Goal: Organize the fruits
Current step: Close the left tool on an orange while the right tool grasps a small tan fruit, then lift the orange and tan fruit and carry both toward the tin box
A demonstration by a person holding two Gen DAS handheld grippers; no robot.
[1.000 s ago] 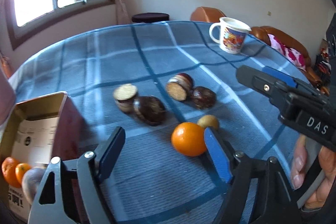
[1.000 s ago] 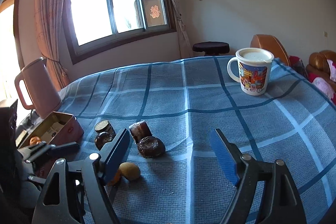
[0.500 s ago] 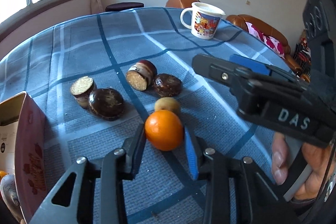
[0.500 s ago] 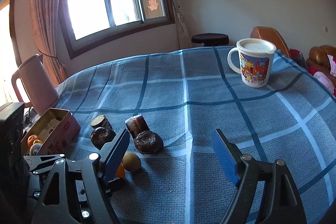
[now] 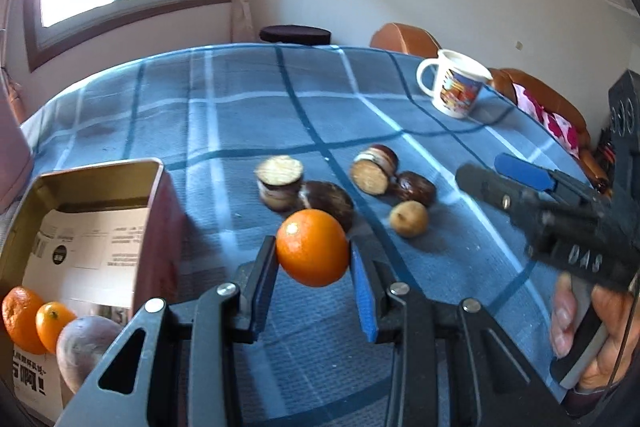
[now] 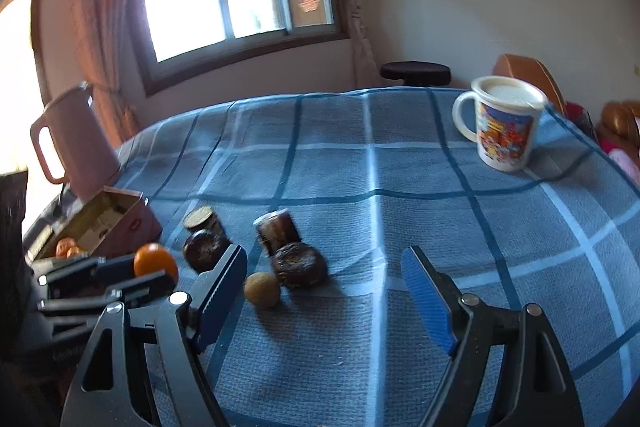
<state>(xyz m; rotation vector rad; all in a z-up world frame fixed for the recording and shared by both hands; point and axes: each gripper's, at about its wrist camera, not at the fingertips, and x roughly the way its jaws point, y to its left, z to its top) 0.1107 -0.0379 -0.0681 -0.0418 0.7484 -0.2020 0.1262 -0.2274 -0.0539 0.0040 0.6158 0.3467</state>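
My left gripper [image 5: 314,263] is shut on an orange [image 5: 312,247] and holds it above the blue checked cloth; the same orange [image 6: 155,263] shows at the left of the right wrist view. An open pink tin [image 5: 160,211] stands at the left, with two small oranges [image 5: 36,319] and a purplish fruit [image 5: 86,343] in its near end. A small yellow-brown fruit [image 5: 409,218] lies on the cloth beside several dark round cakes [image 5: 328,201]. My right gripper [image 6: 324,295] stands open over bare cloth, to the right of that small fruit [image 6: 262,289].
A white cartoon mug [image 6: 504,125] stands at the far right of the table [image 6: 400,187]. A pink jug [image 6: 74,143] stands behind the tin [image 6: 132,227]. A dark stool [image 6: 416,73] and brown chairs [image 5: 404,35] stand beyond the far edge. A hand [image 5: 580,331] holds the right gripper.
My left gripper closed on the orange, then lifted it off the cloth and swung left toward the tin. The right gripper stayed open and nearly still.
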